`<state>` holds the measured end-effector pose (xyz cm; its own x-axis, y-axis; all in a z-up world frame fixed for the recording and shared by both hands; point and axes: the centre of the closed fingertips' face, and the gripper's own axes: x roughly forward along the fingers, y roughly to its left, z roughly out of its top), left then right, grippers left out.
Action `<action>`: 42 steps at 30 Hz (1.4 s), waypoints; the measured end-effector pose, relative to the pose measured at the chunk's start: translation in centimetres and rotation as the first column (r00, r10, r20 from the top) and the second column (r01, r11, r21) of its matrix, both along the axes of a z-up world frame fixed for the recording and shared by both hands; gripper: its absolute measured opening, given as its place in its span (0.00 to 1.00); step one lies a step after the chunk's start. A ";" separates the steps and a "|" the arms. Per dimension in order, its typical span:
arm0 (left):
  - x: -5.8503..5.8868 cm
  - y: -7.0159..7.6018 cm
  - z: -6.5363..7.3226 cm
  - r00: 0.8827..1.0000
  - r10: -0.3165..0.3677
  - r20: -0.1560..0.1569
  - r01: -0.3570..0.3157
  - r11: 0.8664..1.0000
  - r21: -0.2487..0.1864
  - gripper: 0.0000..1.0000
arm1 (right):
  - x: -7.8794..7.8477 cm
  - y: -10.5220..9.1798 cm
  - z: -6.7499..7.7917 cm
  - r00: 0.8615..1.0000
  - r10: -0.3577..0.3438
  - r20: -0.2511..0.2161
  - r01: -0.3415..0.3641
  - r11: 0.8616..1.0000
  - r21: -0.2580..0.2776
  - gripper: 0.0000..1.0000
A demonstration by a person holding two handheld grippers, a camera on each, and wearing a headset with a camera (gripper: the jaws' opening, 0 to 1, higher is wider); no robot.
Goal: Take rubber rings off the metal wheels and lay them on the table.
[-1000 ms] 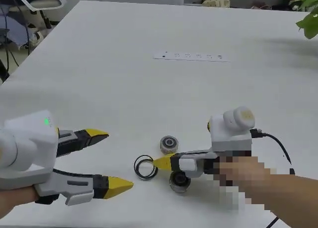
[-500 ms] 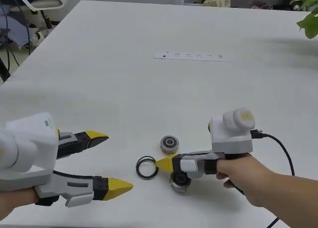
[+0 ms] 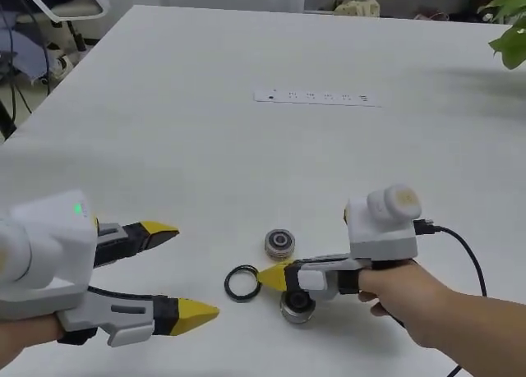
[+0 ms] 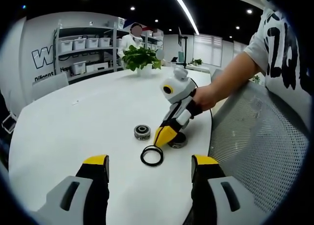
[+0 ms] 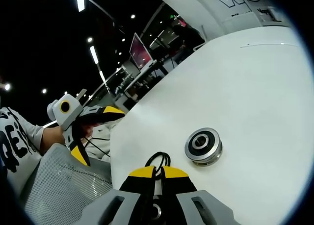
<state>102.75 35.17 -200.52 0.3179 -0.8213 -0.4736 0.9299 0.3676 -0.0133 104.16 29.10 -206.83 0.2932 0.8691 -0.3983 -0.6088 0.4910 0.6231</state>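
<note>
L gripper (image 3: 179, 270) is low-left in head view, above the white table (image 3: 205, 147). Its tongs are spread wide w/ nothing betw them. In the left gripper view its two yellow tips frame the black rubber ring (image 3: 228, 283), which lies just ahead of them, clear of both.

R gripper (image 5: 158, 173), held in the person's hand (image 3: 403, 299), points left across the table. Its tongs are pressed together, yellow tips meeting. The tips sit at the ring's right edge in head view, touching or v. nearly so. Can't tell whether they nip the rubber or just rest against it.

The ring is round and flat on the tabletop, off both wheels, betw the two grippers.

2 metal wheels, both lying flat:
- near wheel (image 3: 297, 307) sits right under the R gripper's jaws, partly hidden by them, just beside the ring.
- far wheel (image 3: 280, 241) stands free, just behind the R gripper's tips. It's near the ring but not touching. It has a dark hub and bright rim, seen clearly in the right gripper view.

Can't tell if any rubber is on either wheel.

Further back, a white power strip (image 3: 311, 96) lies mid-table, well apart from the work. A black cable (image 3: 462, 239) runs from the R gripper's rear. Plant leaves (image 3: 511, 34) show at the far right edge.
</note>
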 end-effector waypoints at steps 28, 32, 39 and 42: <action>-0.1 0.1 0.3 1.000 0.012 0.002 -0.012 1.000 0.004 0.66 | 0.3 -0.2 1.4 0.995 0.040 0.097 -0.035 0.998 -0.052 0.14; 0.1 0.2 0.7 1.000 0.020 0.007 -0.020 1.000 -0.005 0.66 | 0.5 -0.4 2.1 0.993 0.036 0.113 -0.030 0.998 -0.049 0.15; 0.2 0.3 1.2 1.000 0.025 0.017 -0.025 1.000 -0.016 0.67 | 0.9 -0.8 3.2 0.990 0.029 0.140 -0.023 0.999 -0.049 0.18; 0.2 0.4 1.4 0.999 0.030 0.021 -0.030 0.999 -0.021 0.68 | 0.8 -1.1 3.7 0.989 0.025 0.147 -0.018 0.999 -0.050 0.19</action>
